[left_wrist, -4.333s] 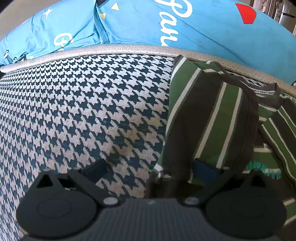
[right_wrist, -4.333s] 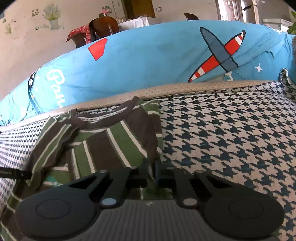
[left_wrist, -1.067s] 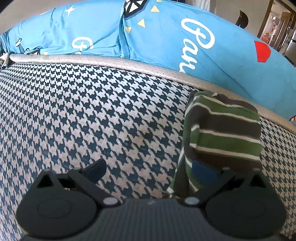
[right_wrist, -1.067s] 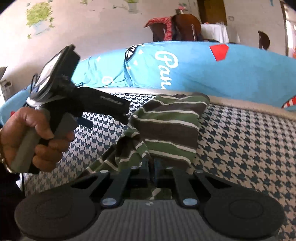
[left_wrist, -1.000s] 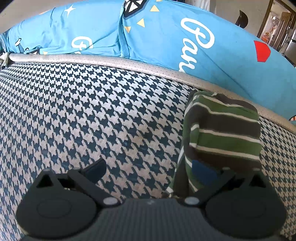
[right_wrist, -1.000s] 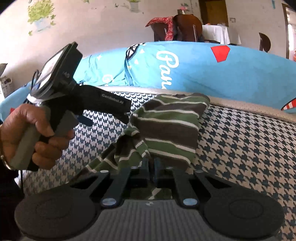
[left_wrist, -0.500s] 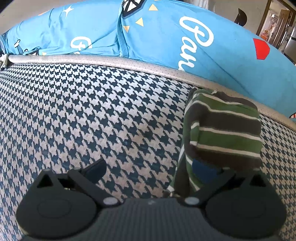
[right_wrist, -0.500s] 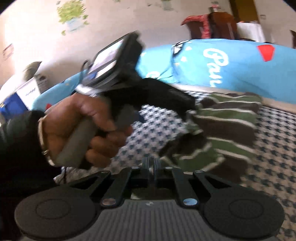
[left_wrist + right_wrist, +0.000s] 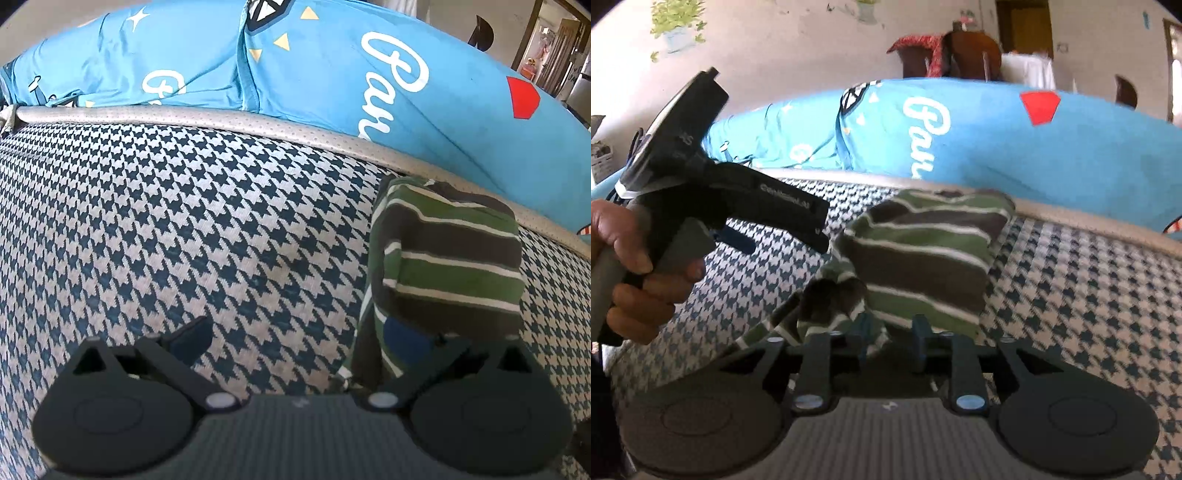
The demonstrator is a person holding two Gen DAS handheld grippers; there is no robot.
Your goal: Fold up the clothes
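The right claw (image 9: 892, 341) stands with its jaws apart in a narrow gap, nothing gripped between them; its blue-tipped fingers (image 9: 919, 334) sit at the near edge of the striped shirt (image 9: 923, 258). That shirt, green and brown with thin white lines, lies folded into a compact bundle on the houndstooth bed cover (image 9: 1071, 295), with a loose crumpled corner trailing toward the claw's left finger.

The left claw (image 9: 299, 343) is spread wide. Its left finger (image 9: 192, 334) hangs over bare houndstooth cloth, while its right finger (image 9: 404, 341) lies against the near left part of the striped shirt (image 9: 450, 258); whether it presses the cloth cannot be told. In the right wrist view this left claw (image 9: 775, 229) appears from the side, held by a hand (image 9: 635, 273) wrapped round its grey handle, its tip just beside the shirt's left edge.

Beyond the shirt runs a beige piped edge (image 9: 221, 120) of the mattress, and behind it rests a long blue pillow (image 9: 332, 66) printed with white script, yellow triangles and a red shape. Farther back in the right wrist view stand a pale wall with plant decals (image 9: 674, 22) and a dark wooden chair (image 9: 960, 55) draped in red cloth.
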